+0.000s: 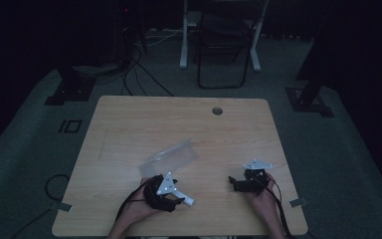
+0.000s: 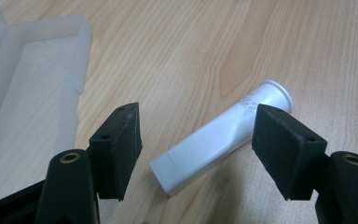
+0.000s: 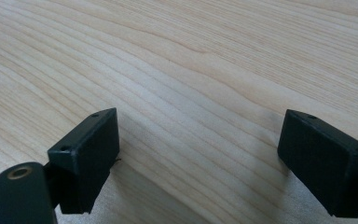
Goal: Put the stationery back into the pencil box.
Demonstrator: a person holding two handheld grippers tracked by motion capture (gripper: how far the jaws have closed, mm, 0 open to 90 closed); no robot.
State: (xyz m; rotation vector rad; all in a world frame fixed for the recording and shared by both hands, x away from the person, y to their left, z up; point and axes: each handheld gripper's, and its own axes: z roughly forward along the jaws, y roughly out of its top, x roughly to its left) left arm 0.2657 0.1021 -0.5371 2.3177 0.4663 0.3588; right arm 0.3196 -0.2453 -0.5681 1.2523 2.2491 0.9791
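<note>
Both forearms came in from the near edge of the bench (image 1: 129,114). The left hand (image 1: 142,206) held the left gripper (image 2: 196,140) low over the bench, its fingers (image 2: 119,147) spread wide apart with nothing gripped between them. The right hand (image 1: 261,196) held the right gripper (image 3: 198,158) well apart from the left, pointing toward it, its fingers (image 3: 91,154) also spread wide, just above the bare wood.

far tabletop (image 1: 179,114) bare; clear case (image 1: 171,157), white tube (image 2: 219,137) crowd left gripper (image 2: 198,149).
</note>
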